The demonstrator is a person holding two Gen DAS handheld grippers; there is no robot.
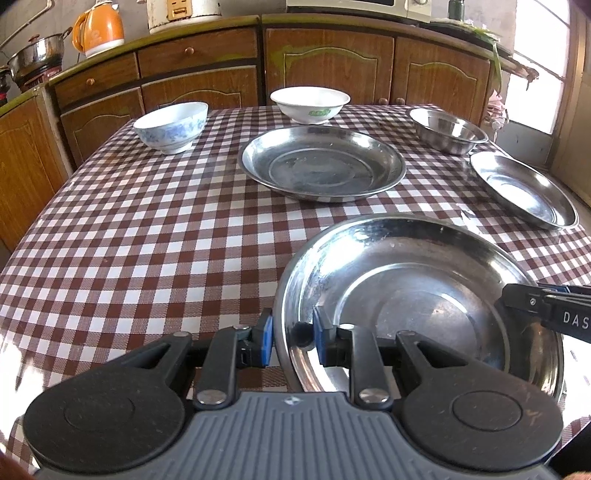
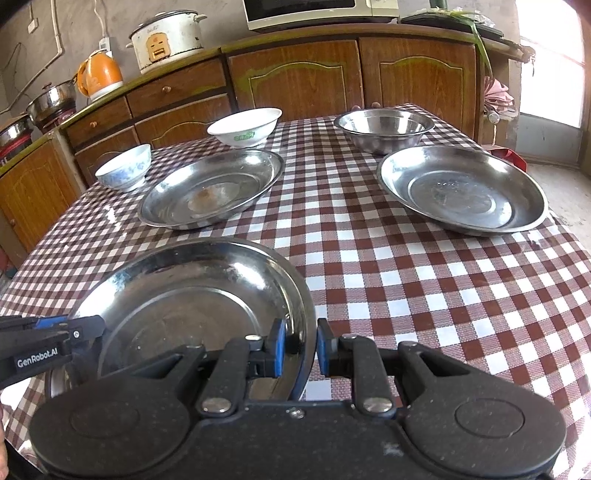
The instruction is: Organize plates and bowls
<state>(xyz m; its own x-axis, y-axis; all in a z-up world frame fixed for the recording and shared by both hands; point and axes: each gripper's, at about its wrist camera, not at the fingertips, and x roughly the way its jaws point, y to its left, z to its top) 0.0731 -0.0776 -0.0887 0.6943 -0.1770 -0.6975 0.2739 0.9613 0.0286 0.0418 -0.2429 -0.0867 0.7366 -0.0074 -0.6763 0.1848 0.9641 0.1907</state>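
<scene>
Two grippers clamp one steel plate between them at the near edge of the checked table (image 1: 147,229). The left gripper (image 1: 293,338) angles downward, its blue pads pinched on the near plate's (image 1: 417,291) left rim. The right gripper (image 2: 299,347) angles down likewise, pinched on the same plate's right rim. Each wrist view shows the other gripper's tip at the opposite rim.

Beyond it lie a middle steel plate (image 1: 321,166) and a far-right steel plate (image 2: 461,188), with a steel bowl (image 2: 384,129), a white bowl (image 1: 310,103) and a blue-patterned bowl (image 1: 171,125) along the table's far side.

Only the right view shows the far-right plate whole and well apart from the table's right edge; the left view crowds it to the frame's side. An orange kettle (image 1: 98,31) stands on the cabinet counter.
</scene>
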